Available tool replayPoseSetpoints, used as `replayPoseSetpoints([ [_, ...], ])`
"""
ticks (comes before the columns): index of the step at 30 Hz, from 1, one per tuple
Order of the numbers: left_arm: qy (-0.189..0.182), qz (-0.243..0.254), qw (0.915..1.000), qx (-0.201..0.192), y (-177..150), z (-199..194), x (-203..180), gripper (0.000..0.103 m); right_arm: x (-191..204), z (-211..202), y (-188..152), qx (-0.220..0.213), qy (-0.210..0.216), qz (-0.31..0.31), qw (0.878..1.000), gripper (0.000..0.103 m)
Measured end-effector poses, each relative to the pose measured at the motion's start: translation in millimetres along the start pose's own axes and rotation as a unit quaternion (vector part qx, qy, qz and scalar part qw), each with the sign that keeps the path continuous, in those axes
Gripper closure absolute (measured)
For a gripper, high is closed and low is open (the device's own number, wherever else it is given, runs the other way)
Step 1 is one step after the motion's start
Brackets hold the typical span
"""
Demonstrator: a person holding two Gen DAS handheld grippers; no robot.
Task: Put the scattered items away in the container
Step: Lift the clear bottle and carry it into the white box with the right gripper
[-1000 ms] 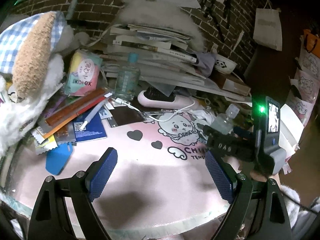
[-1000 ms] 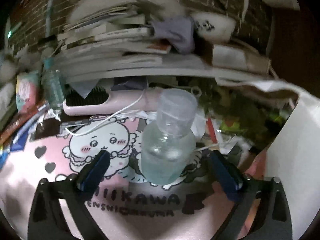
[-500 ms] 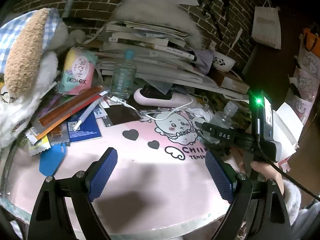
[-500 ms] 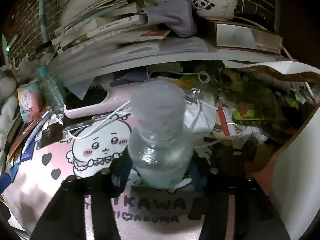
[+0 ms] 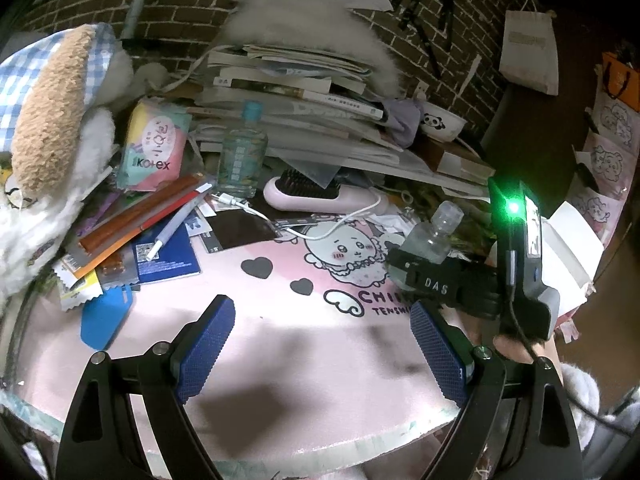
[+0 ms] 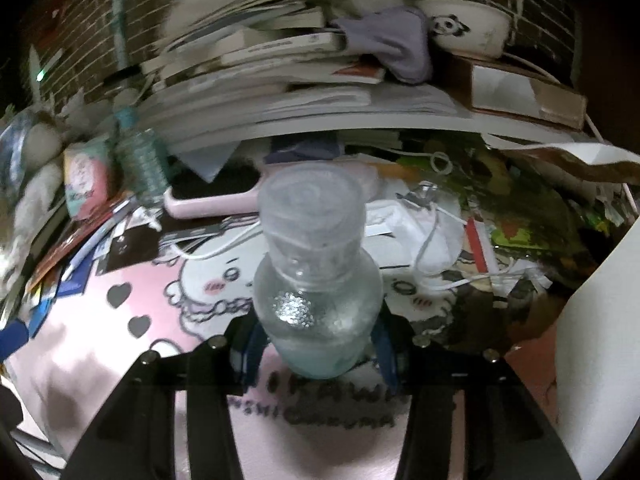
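Small clear bottle (image 6: 318, 300), frosted cap, sits clamped in right gripper (image 6: 316, 344) above the pink cartoon mat (image 5: 320, 340), near its right edge. Left gripper (image 5: 320, 356) spread wide, empty, over the mat's front.

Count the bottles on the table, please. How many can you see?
2. One small clear bottle is clamped in the right gripper over the pink mat. One teal-capped bottle stands upright before the book pile. The clutter may hide more.
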State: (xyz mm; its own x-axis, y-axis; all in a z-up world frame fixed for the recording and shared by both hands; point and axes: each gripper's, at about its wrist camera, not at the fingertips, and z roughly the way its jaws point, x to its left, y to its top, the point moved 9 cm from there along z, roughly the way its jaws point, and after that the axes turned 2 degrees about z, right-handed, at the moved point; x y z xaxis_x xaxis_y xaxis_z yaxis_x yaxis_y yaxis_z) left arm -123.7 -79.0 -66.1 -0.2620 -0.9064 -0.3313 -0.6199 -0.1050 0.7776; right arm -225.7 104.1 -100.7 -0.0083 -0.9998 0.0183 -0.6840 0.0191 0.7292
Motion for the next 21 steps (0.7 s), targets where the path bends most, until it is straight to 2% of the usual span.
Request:
replayPoseSetpoints([
  [9, -0.001, 0.003, 1.0000, -0.003, -2, -10, 0, 0.015, 27, -24, -6, -0.022, 0.018, -0.034, 0.999, 0.059],
  [21, 0.007, -0.001, 1.0000, -0.004, -9, -26, -8, 0.015, 39, -83, 11, -0.078, 0.025, -0.059, 0.995, 0.059],
])
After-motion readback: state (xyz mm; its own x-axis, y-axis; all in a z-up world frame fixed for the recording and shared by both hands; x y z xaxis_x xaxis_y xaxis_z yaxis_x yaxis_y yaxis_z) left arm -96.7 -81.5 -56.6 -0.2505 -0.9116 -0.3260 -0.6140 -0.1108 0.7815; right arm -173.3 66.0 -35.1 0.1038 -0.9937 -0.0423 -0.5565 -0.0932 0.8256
